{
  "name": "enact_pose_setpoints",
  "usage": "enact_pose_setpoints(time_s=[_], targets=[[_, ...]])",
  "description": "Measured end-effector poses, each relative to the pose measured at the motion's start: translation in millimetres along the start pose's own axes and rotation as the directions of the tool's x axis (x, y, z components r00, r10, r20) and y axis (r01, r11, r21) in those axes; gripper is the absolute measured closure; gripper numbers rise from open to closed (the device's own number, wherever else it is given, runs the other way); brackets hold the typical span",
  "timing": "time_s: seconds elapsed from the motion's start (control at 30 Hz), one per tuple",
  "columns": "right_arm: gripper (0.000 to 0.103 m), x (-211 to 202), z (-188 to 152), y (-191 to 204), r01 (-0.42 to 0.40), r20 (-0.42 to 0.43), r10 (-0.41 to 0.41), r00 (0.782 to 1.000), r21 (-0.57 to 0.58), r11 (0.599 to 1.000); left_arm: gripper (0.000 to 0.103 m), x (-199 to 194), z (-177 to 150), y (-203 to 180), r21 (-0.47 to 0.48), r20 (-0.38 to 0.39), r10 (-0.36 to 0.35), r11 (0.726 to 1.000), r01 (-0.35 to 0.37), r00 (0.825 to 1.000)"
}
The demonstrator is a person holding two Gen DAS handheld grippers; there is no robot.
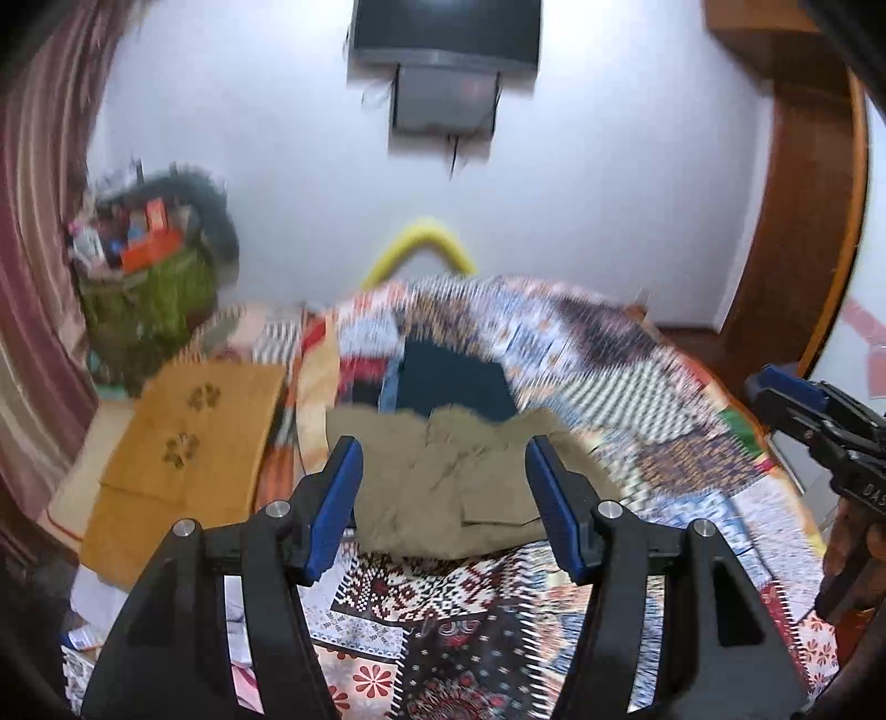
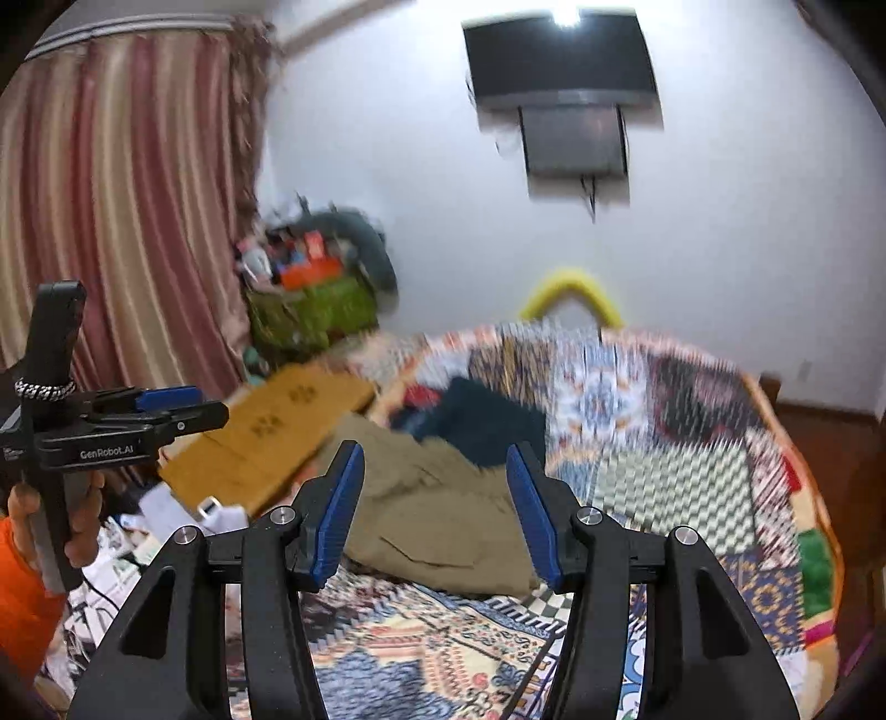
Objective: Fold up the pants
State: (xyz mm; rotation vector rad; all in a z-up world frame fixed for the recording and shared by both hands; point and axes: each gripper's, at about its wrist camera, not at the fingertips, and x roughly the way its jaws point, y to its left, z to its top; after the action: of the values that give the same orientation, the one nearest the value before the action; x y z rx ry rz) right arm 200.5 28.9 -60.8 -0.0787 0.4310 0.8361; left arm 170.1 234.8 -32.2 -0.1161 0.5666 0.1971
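Khaki pants (image 1: 448,482) lie folded in a rumpled block on the patchwork bed cover (image 1: 637,387); they also show in the right wrist view (image 2: 437,515). A dark blue garment (image 1: 454,382) lies just behind them, also in the right wrist view (image 2: 487,421). My left gripper (image 1: 443,476) is open and empty, held above the near side of the pants. My right gripper (image 2: 434,487) is open and empty, also above the pants. Each gripper shows at the edge of the other's view, the right one (image 1: 775,387) at the right, the left one (image 2: 183,407) at the left. Both views are motion-blurred.
A tan mat with paw prints (image 1: 183,443) lies left of the bed. A green basket (image 1: 149,299) full of clutter stands by the striped curtain (image 2: 122,210). A TV (image 1: 443,27) hangs on the white wall. A yellow curved thing (image 1: 421,243) is behind the bed. Wooden door frame (image 1: 803,221) at right.
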Motion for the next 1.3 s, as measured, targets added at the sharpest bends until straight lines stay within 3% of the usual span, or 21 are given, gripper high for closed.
enact_pose_setpoints(time_s=[0.2, 0.33, 0.47, 0.57, 0.8, 1.3], targets=[[0.053, -68.5, 0.9, 34.9, -0.016, 0.153, 0.018, 0.988, -0.016, 1.000, 0.042, -101.3, -5.2, -26.6, 0.020, 0.194, -0.027, 1.000, 0.023, 0.981], [0.053, -100.1, -5.1, 55.3, -0.006, 0.211, 0.014, 0.977, -0.040, 0.999, 0.037, -143.5, -18.1, -40.9, 0.038, 0.269, -0.031, 0.999, 0.022, 0.963], [0.035, -121.3, -13.5, 66.5, 0.003, 0.250, 0.006, 0.968, -0.037, 0.999, 0.023, -170.2, -33.3, -54.5, 0.047, 0.318, -0.016, 0.999, 0.002, 0.948], [0.024, -131.0, -19.1, 71.1, 0.023, 0.276, -0.014, 0.961, -0.028, 0.999, 0.007, -180.1, -39.7, -56.1, 0.027, 0.331, -0.032, 0.999, 0.024, 0.943], [0.000, -138.6, -25.0, 72.2, 0.067, 0.294, -0.067, 0.953, 0.011, 0.998, 0.000, -190.9, -48.8, -57.9, 0.015, 0.355, 0.004, 1.000, -0.010, 0.935], [0.000, -144.7, -32.7, 73.9, 0.091, 0.293, -0.092, 0.952, 0.015, 0.996, 0.000, -185.1, -54.8, -59.6, 0.011, 0.344, 0.009, 1.000, -0.014, 0.939]])
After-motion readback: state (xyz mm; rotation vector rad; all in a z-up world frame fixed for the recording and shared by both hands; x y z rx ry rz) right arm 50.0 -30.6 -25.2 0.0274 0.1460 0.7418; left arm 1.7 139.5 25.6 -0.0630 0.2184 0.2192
